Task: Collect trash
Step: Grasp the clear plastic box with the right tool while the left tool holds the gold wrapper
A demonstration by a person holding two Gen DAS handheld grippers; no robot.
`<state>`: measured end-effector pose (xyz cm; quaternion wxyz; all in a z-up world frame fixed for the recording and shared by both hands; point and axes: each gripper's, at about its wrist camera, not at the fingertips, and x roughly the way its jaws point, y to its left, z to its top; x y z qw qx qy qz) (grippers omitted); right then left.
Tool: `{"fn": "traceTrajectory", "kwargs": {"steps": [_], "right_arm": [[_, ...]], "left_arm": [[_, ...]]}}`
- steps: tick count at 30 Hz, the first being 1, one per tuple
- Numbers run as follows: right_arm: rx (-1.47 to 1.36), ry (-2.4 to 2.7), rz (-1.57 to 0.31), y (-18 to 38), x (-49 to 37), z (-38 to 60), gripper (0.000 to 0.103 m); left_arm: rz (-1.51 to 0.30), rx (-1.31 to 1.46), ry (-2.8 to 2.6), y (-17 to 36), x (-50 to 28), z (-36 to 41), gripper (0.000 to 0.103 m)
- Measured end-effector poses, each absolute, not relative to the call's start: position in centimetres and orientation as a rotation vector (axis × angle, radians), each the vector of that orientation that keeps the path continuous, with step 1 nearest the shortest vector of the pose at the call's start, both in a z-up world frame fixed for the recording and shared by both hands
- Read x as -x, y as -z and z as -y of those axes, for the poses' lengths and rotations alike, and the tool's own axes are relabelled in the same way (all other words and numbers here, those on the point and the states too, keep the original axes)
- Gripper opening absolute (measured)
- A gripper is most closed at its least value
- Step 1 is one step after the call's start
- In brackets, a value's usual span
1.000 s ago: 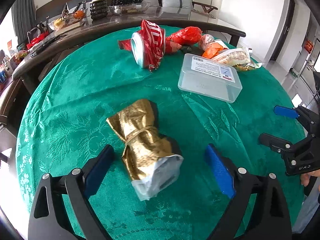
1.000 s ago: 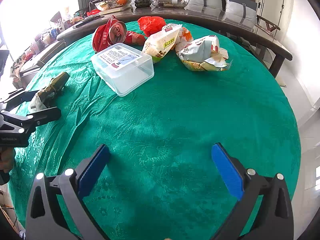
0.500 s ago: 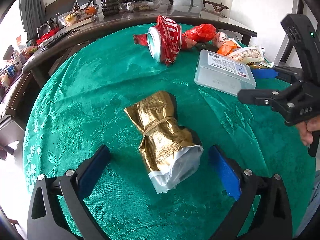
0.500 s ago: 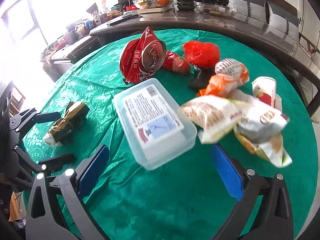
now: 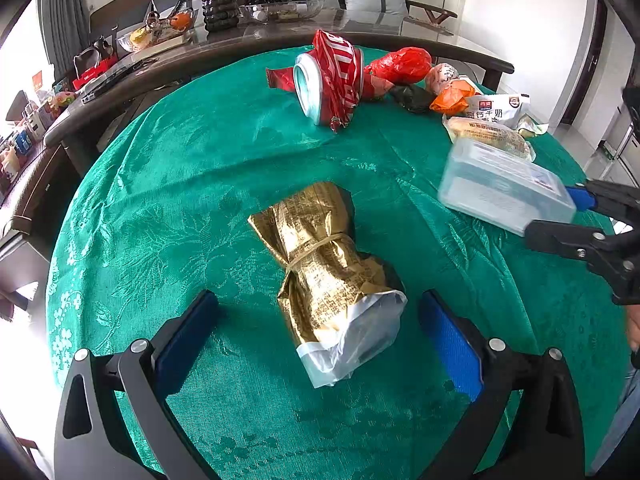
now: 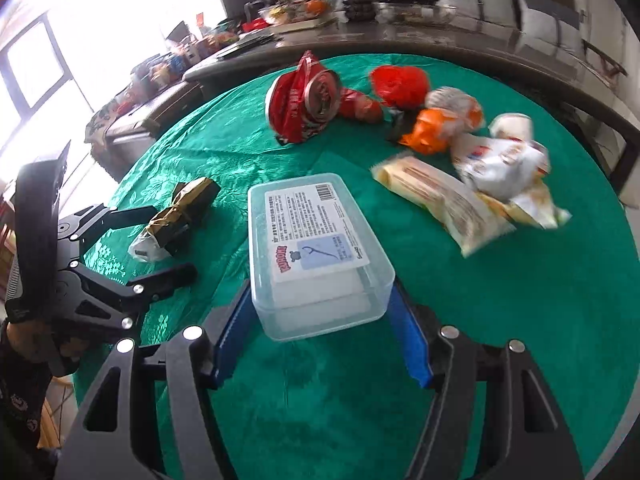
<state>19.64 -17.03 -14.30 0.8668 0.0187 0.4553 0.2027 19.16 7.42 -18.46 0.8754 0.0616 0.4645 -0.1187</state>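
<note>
Gold wrapper (image 5: 328,276) between spread left tool (image 5: 320,344); right tool (image 6: 322,332) straddles plastic box (image 6: 316,248).

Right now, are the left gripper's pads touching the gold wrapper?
Apart. In the left wrist view the left gripper straddles the gold wrapper, with green tablecloth showing between each blue pad and the wrapper.

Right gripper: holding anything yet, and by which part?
Cannot tell. The right gripper has its fingers at the two long sides of the plastic box, at its near end. The left gripper holds nothing, open around the gold bag.
</note>
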Motion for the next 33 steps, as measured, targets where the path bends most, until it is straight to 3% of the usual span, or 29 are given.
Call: {"fn": "traceTrajectory", "kwargs": {"steps": [9, 11, 13, 25, 27, 28, 30, 31, 33], "right_arm": [[-0.041, -0.325, -0.986, 15.7, -15.7, 17.9, 0.064], [-0.048, -0.356, -1.009, 14.8, -15.3, 18.1, 0.07], [-0.038, -0.373, -1.023, 13.8, -15.6, 18.4, 0.082], [0.135, -0.405, -1.243, 13.5, -21.4, 15.7, 0.084], [0.168, -0.397, -1.247, 13.8, -21.7, 15.0, 0.084], [0.177, -0.396, -1.252, 13.9, -21.7, 14.9, 0.078], [0.174, -0.402, -1.266, 14.1, -21.8, 14.7, 0.059], [0.166, -0.4, -1.257, 13.8, -21.7, 14.8, 0.059], [0.161, -0.399, -1.22, 13.0, -21.2, 15.0, 0.059]], "left_arm": [[-0.972, -0.14, 0.245, 18.4, -18.5, -7.7, 0.099], [-0.978, -0.146, 0.256, 18.3, -17.9, -8.4, 0.099], [-0.988, -0.144, 0.265, 18.1, -17.2, -9.5, 0.099], [-1.062, -0.09, 0.305, 16.3, -20.3, -7.8, 0.098], [-1.085, -0.079, 0.295, 16.6, -21.2, -7.6, 0.091], [-1.097, -0.077, 0.286, 16.7, -21.5, -7.6, 0.089], [-1.121, -0.077, 0.272, 17.0, -22.0, -7.7, 0.075], [-1.131, -0.073, 0.27, 17.1, -22.1, -7.8, 0.07], [-1.127, -0.064, 0.273, 16.9, -22.1, -8.0, 0.048]]}}
